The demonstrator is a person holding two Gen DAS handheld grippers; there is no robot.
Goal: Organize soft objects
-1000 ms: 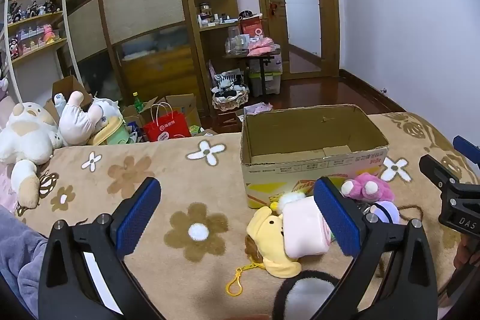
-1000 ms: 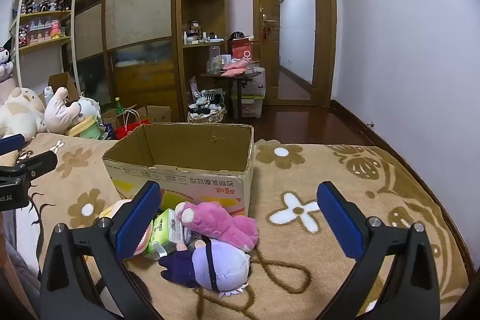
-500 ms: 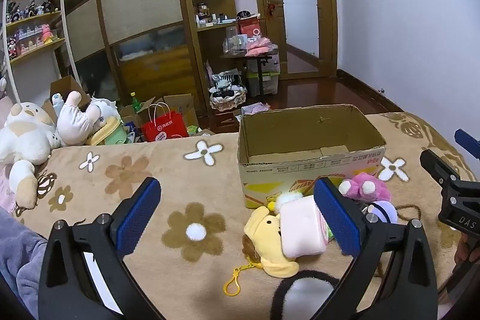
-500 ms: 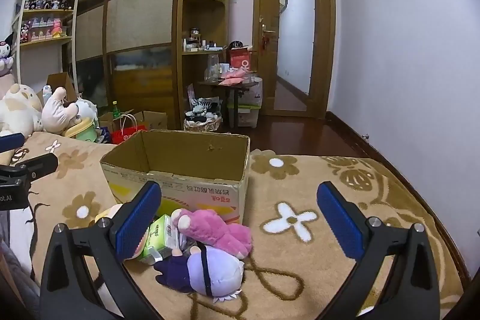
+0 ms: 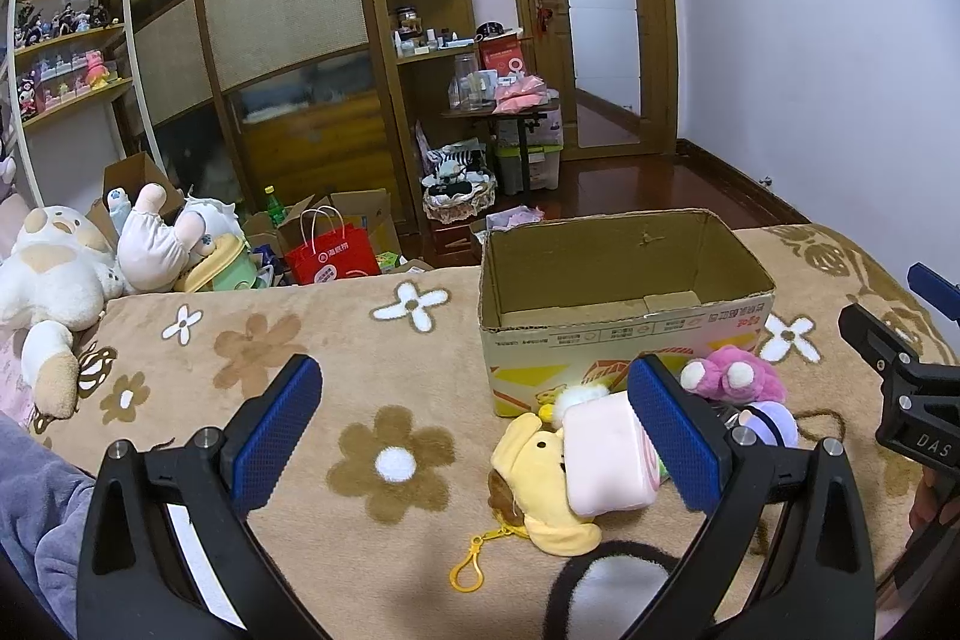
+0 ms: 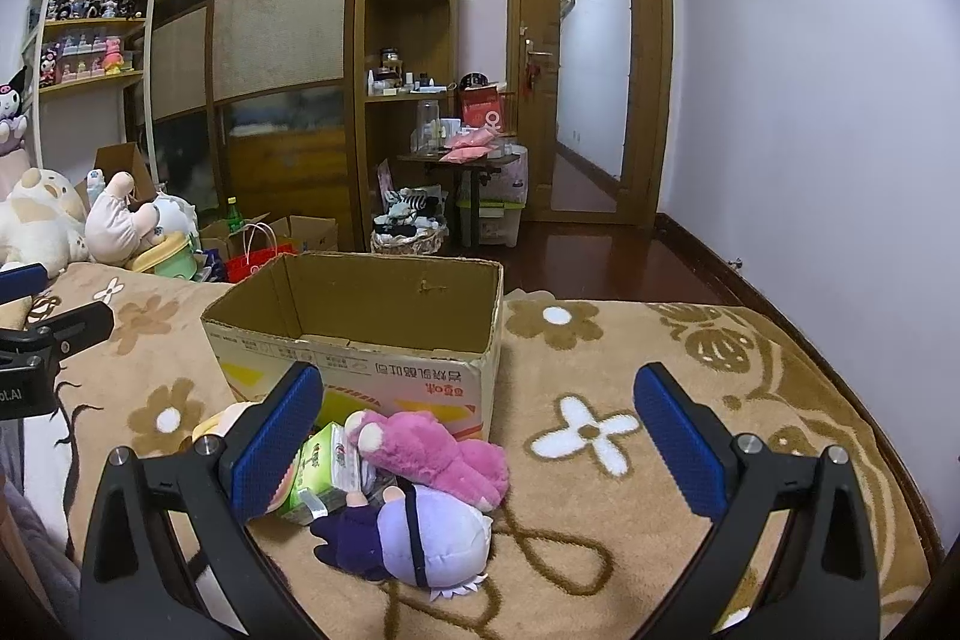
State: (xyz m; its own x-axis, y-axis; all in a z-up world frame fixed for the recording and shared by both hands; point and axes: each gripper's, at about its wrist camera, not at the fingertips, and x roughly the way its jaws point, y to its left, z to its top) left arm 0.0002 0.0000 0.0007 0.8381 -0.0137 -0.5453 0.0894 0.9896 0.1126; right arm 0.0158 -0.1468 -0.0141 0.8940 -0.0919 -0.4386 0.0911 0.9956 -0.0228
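Observation:
An open cardboard box (image 5: 624, 334) (image 6: 360, 370) stands on the flowered tan blanket. In front of it lie soft toys: a yellow plush with a keyring (image 5: 540, 484), a pink roll (image 5: 606, 454), a pink plush (image 5: 732, 379) (image 6: 432, 454), a purple-haired doll (image 6: 414, 532) (image 5: 771, 421) and a green packet (image 6: 318, 466). My left gripper (image 5: 474, 436) is open and empty, above the blanket left of the pile. My right gripper (image 6: 480, 436) is open and empty, above the pile's right side; it also shows at the right edge of the left wrist view (image 5: 900, 370).
Large white plush toys (image 5: 54, 268) lie at the blanket's far left. A red paper bag (image 5: 333, 259), cardboard boxes and a basket sit on the floor beyond. A black-and-white plush (image 5: 606, 592) lies near the bottom edge. Wardrobe and shelves stand behind.
Both grippers have risen and tilted slightly, so the box and toys sit lower in view. Both stay open. No object has moved.

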